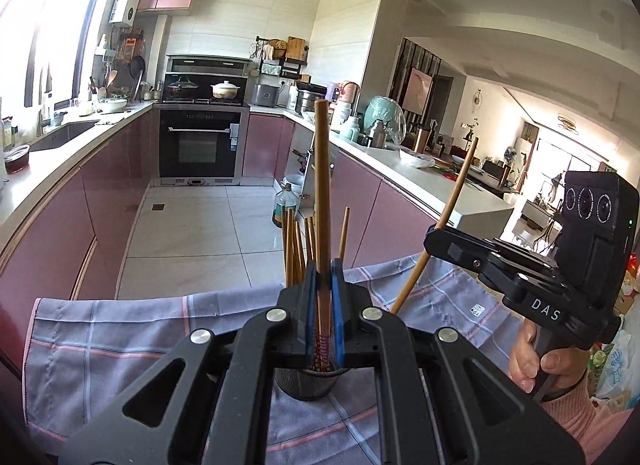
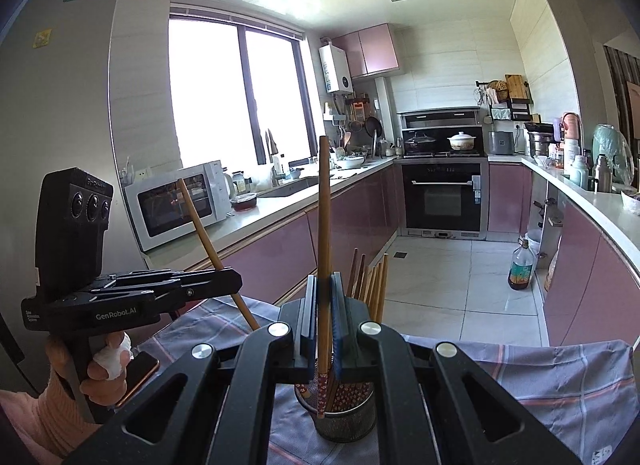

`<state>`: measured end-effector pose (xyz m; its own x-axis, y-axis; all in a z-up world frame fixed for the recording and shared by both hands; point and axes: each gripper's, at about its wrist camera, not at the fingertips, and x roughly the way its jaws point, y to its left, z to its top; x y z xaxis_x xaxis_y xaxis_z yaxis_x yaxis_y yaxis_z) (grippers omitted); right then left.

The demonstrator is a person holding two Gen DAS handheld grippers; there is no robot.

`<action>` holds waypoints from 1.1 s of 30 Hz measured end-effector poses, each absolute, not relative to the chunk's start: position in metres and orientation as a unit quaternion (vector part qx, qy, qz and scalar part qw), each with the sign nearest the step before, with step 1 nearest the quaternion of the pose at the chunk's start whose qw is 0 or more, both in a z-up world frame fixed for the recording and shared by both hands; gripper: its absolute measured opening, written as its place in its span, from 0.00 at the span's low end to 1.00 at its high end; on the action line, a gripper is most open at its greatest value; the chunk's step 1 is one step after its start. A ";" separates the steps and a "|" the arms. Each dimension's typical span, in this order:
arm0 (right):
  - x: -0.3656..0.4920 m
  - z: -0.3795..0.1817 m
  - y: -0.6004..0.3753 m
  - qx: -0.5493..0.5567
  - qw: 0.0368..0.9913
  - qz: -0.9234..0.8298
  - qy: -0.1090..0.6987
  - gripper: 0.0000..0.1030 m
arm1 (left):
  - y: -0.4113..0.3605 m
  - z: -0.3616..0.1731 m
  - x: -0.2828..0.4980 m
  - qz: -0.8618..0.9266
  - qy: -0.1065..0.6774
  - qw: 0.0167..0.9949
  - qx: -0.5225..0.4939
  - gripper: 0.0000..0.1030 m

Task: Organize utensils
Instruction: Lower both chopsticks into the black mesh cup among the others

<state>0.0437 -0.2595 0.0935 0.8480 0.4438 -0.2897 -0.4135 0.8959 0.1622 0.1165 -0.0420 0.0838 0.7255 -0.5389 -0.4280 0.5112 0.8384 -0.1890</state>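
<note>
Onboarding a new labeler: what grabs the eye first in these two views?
Each gripper is shut on one upright chopstick: left gripper on its chopstick, right gripper on its chopstick. Just below sits a mesh holder full of chopsticks, standing on a checked cloth, with the pink-cabinet kitchen behind.

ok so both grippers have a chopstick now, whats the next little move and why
Probably lower the left hand-held gripper so its chopstick slides into the mesh holder right below it, since its patterned end already sits at the holder's mouth beside the others.
</note>
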 end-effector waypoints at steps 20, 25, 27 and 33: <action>0.060 0.081 -0.251 0.058 0.959 0.208 0.184 0.05 | -0.056 0.080 0.122 -0.256 0.262 0.930 -0.001 0.07; 0.062 0.080 -0.247 0.053 0.959 0.204 0.189 0.05 | -0.064 0.081 0.126 -0.253 0.268 0.930 0.005 0.07; 0.063 0.078 -0.246 0.053 0.959 0.204 0.191 0.05 | -0.070 0.085 0.129 -0.251 0.270 0.929 0.007 0.07; 0.069 0.075 -0.247 0.053 0.957 0.204 0.198 0.05 | -0.070 0.084 0.133 -0.250 0.278 0.928 0.008 0.07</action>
